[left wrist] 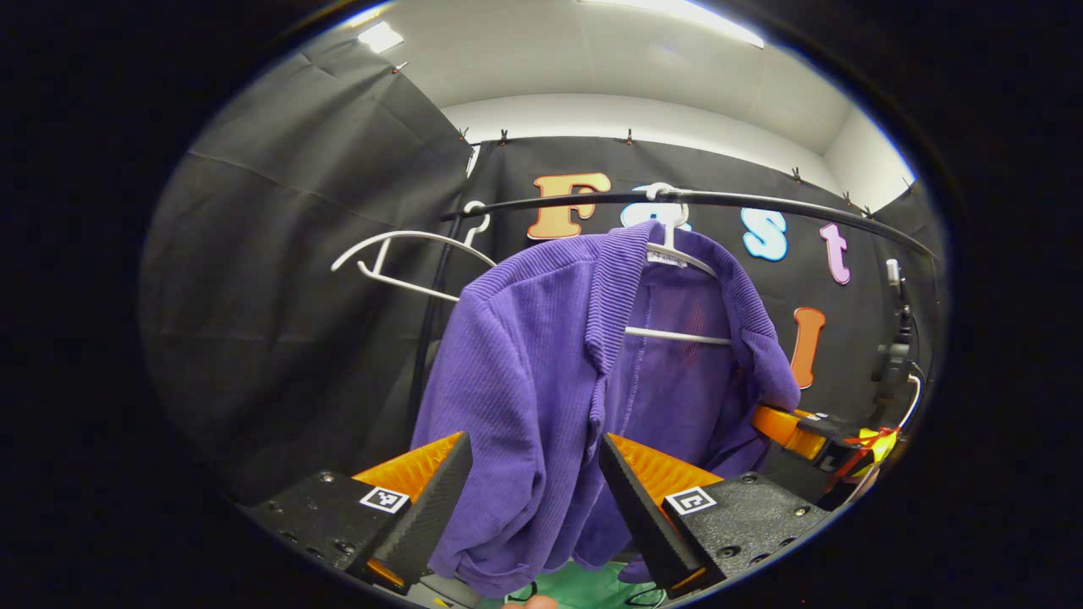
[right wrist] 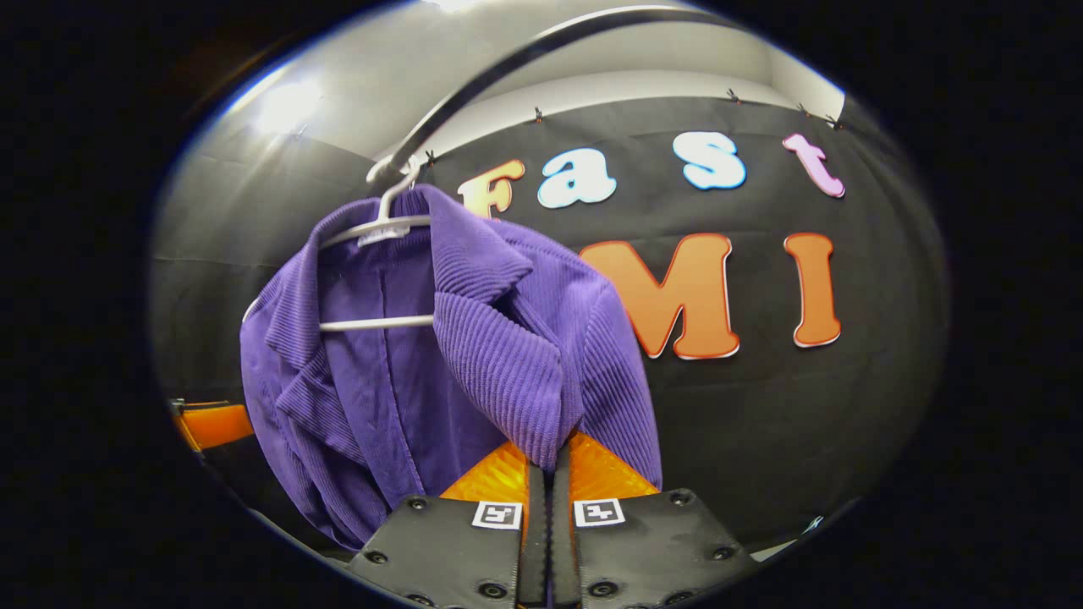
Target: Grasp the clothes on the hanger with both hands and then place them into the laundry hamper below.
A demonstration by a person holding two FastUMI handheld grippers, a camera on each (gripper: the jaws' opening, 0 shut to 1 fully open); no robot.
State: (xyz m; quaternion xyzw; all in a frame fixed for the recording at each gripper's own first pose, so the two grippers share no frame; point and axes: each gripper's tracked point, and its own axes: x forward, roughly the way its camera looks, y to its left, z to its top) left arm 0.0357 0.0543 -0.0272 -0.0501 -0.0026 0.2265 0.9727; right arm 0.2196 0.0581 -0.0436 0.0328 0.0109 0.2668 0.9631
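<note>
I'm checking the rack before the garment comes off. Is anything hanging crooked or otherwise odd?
Yes: the empty white hanger sits tilted on the rail, one end up. The purple cardigan hangs unevenly on its own hanger. The right gripper pinches one front panel; the left gripper is open around the other.

Purple ribbed cardigan (left wrist: 541, 372) hangs on a white plastic hanger (left wrist: 677, 254) from the black rail (left wrist: 761, 203); an empty white hanger (left wrist: 406, 262) hangs left; the cardigan's front edge falls between the left gripper (left wrist: 535, 482) fingers
</note>
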